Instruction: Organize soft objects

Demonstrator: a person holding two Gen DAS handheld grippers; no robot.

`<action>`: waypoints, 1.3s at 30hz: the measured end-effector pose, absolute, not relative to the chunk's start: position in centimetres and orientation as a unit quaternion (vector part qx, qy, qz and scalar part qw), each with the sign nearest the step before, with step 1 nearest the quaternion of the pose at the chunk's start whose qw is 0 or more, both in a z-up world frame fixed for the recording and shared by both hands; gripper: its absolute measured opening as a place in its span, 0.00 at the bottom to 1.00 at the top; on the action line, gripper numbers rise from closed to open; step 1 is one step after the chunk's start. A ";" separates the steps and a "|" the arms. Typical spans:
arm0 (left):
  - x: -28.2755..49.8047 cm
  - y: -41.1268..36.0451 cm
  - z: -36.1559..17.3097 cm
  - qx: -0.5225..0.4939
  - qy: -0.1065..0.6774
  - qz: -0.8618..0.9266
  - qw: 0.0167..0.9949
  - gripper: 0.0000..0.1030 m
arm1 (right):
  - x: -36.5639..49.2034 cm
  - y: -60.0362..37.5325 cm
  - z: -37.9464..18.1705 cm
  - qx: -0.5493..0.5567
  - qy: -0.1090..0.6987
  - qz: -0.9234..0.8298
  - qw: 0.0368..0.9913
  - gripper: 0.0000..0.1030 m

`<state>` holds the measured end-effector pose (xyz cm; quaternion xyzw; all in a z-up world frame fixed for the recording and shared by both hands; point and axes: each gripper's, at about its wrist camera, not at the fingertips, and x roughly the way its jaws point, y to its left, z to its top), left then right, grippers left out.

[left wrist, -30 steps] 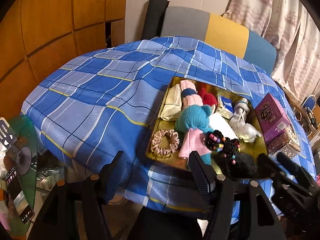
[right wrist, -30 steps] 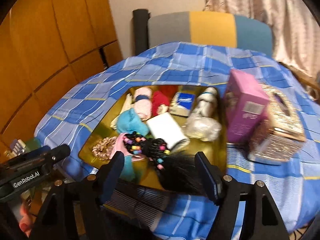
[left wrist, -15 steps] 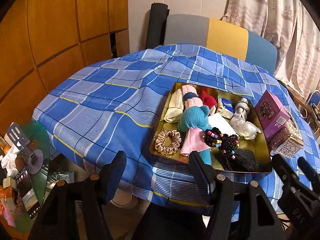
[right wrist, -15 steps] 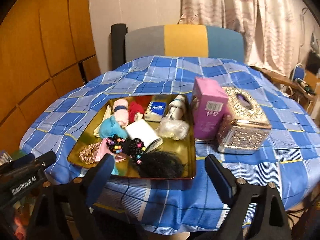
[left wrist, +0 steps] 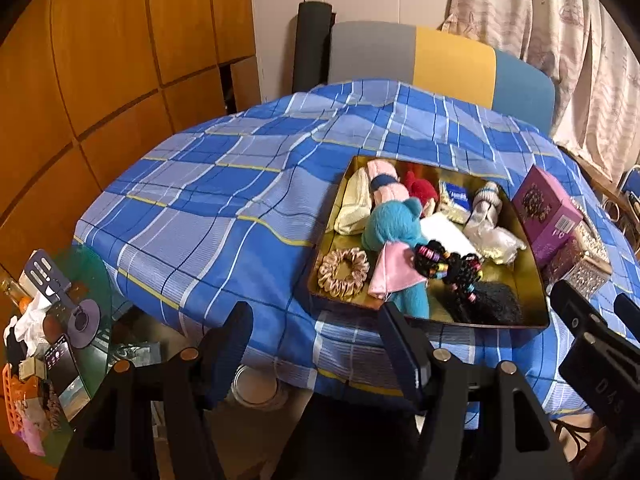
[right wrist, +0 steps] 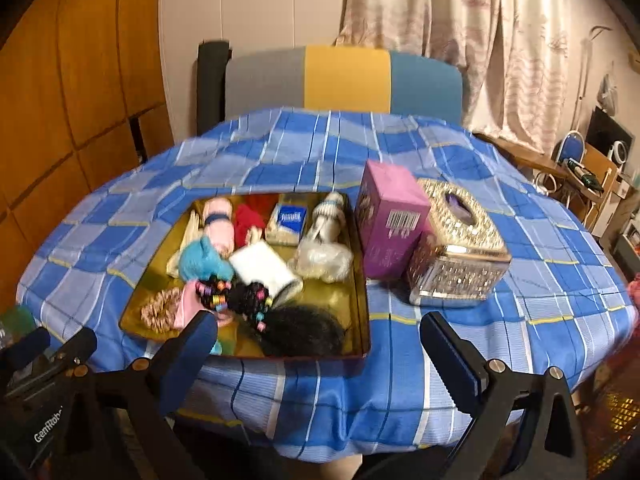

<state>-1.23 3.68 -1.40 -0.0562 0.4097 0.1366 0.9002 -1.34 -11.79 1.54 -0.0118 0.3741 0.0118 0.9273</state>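
Note:
A gold tray (left wrist: 520, 240) (right wrist: 354, 292) on the blue plaid tablecloth holds several soft things. Among them are a teal plush (left wrist: 390, 224) (right wrist: 202, 262), a beige scrunchie (left wrist: 343, 272) (right wrist: 160, 309), a black hairpiece with coloured bands (left wrist: 452, 264) (right wrist: 236, 296), a pink rolled sock (left wrist: 382, 180) and a white folded cloth (right wrist: 264, 268). My left gripper (left wrist: 314, 320) hangs open off the table's near edge, left of the tray, with nothing in it. My right gripper (right wrist: 318, 326) is in front of the tray. Its jaws are opening, with nothing between them.
A purple box (right wrist: 390, 220) and a jewelled tissue box (right wrist: 456, 248) stand right of the tray. A grey, yellow and blue chair (left wrist: 440, 64) is behind the table. A cluttered glass side table (left wrist: 80, 280) sits low on the left. Wooden panels line the left wall.
Both grippers have drawn back from the tray, so more of the table shows. The right gripper's jaws have spread wider. The things in the tray have not moved.

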 end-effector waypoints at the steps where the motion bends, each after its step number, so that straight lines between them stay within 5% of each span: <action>1: -1.2 3.7 -1.5 -0.057 0.412 0.135 0.900 0.64 | -1.4 -11.7 1.4 -0.012 0.378 0.009 0.926 0.99; 39: -1.2 3.3 -1.9 -0.063 0.424 0.108 0.897 0.64 | -1.3 -12.3 0.6 0.004 0.395 -0.039 0.918 0.99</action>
